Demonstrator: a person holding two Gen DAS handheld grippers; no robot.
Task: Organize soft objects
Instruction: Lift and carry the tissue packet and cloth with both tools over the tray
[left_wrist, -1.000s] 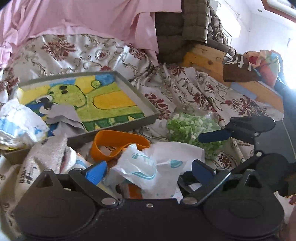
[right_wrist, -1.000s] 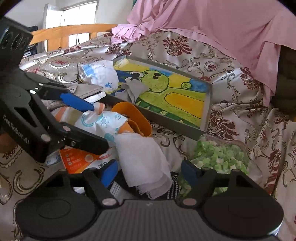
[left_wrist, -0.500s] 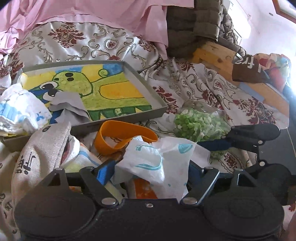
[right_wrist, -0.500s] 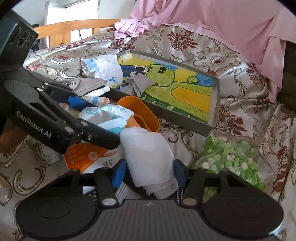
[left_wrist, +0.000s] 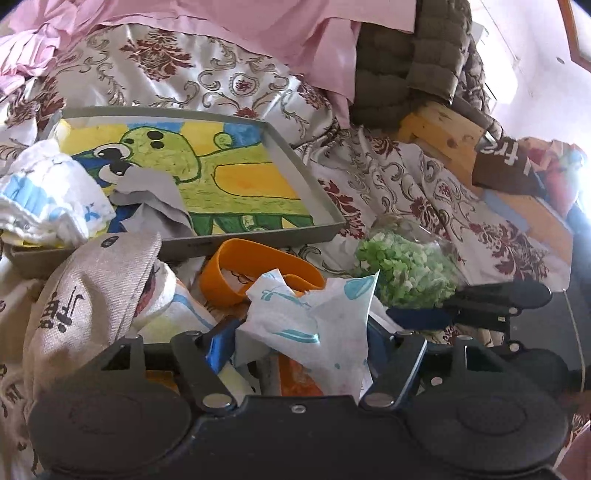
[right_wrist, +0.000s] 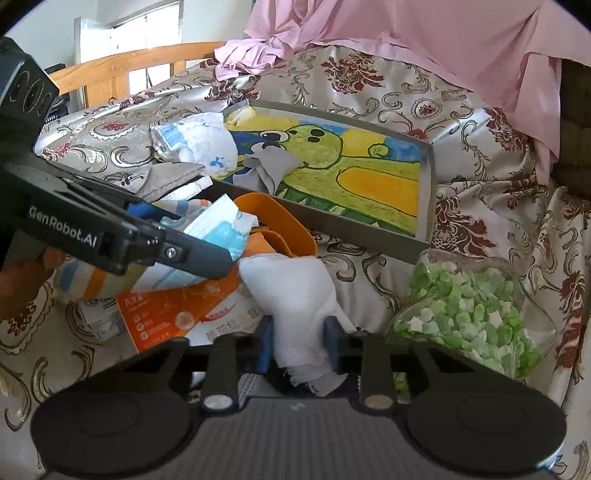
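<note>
My left gripper (left_wrist: 297, 343) is closing, its blue pads pressed on a crumpled white packet with blue print (left_wrist: 310, 321). The right wrist view shows the same packet (right_wrist: 221, 229) between those fingers (right_wrist: 207, 258). My right gripper (right_wrist: 297, 343) is closing too, its pads squeezing a white gauze cloth (right_wrist: 291, 288) that bulges ahead of them. A grey tray (left_wrist: 258, 240) lined with a green dinosaur drawing lies just beyond; a white diaper (left_wrist: 48, 195) and a grey rag (left_wrist: 155, 199) sit in it. The right gripper's fingers (left_wrist: 417, 317) show at the left wrist view's right.
All of this lies on a floral bedspread. An orange band (left_wrist: 221, 273) and a beige printed pouch (left_wrist: 85, 295) lie in front of the tray. A clear bag of green bits (right_wrist: 469, 314) is on the right, an orange pack (right_wrist: 177, 310) underneath. Pink sheet and wooden bed frame behind.
Both pairs of jaws have narrowed: the left onto the white and blue packet, the right onto the white cloth, which is now pinched and bunched. Neither hand has shifted much.
</note>
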